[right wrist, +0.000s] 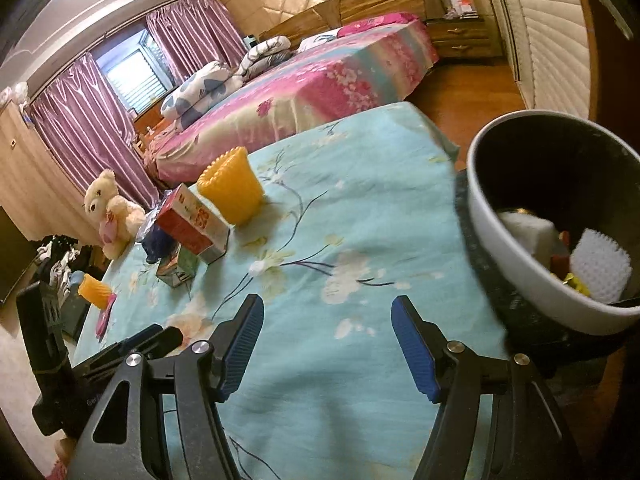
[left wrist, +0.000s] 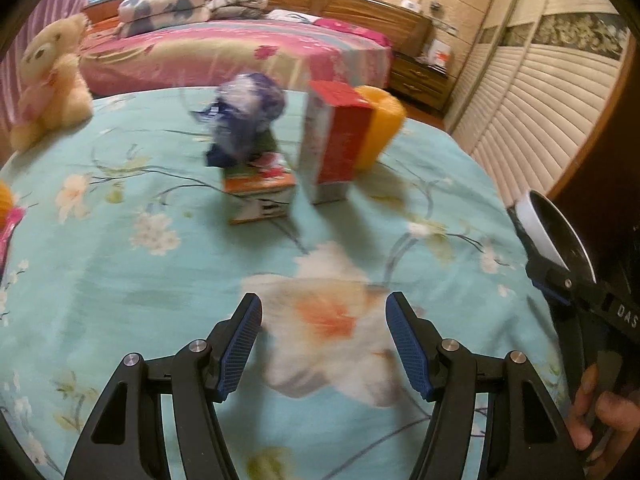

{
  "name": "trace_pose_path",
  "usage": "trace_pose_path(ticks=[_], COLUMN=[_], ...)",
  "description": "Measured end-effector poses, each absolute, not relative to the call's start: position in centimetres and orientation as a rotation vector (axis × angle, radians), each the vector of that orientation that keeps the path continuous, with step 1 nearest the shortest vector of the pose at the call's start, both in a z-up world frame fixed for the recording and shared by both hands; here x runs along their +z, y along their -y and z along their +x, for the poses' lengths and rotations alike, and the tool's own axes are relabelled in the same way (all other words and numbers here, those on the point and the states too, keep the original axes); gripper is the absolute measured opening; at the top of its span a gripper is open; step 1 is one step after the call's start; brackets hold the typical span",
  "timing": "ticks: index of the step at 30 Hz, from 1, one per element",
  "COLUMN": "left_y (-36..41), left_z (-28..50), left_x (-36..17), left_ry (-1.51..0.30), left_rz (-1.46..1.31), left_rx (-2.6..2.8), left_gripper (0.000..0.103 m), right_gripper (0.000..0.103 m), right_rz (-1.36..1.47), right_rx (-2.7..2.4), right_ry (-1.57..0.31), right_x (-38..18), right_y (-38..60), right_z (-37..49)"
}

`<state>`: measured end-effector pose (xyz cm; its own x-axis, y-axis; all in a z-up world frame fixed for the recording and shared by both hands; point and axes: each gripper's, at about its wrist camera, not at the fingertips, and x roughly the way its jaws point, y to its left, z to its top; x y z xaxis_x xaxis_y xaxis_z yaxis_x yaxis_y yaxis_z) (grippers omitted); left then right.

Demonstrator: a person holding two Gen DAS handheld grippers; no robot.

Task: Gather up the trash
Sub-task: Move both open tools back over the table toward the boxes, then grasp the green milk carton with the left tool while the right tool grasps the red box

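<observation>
At the far left corner of the bed spread with a turquoise flowered sheet sits a cream plush teddy bear, and at the left edge a small ribbed orange cup stands beside a flat pink item. Toward the middle of the far edge lies the trash: a crumpled blue-and-white plastic wrapper resting on a small orange-and-green printed carton, just beside it a taller red-and-white cardboard box standing upright, and touching that box's right side a ribbed yellow plastic cup. The left gripper hovers over the sheet's big white-and-orange flower with its blue-padded jaws apart and nothing between them; the cluster lies straight ahead of it, slightly left. The right gripper is likewise agape and empty (the cluster sits well ahead and to its left). The left hand looks the nearer one for the wrapper. Off the bed's right edge stands a dark round bin with a grey rim, already holding some scraps.
</observation>
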<state>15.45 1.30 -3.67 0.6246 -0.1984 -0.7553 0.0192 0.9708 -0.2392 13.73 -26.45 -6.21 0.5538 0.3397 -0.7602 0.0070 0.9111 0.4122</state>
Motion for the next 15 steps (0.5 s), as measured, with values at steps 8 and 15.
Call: trace_pose_path(ticks=[8,15], left_y=[-3.9,-4.9], left_z=[16.3,18.8], left_x=[-3.6,-3.4], left_ry=[-0.889,-0.879], left_rz=[-0.231,-0.24], left_rx=[-0.067,-0.05], left_gripper=[0.064,0.064], right_gripper=[0.068,0.068], right_rz=[0.375,0.37], right_rx=[0.231,0.24], right_ry=[-0.986,-0.996], right_x=[-6.8,-7.1], right_y=[24.5,23.7], right_z=[14.3,15.0])
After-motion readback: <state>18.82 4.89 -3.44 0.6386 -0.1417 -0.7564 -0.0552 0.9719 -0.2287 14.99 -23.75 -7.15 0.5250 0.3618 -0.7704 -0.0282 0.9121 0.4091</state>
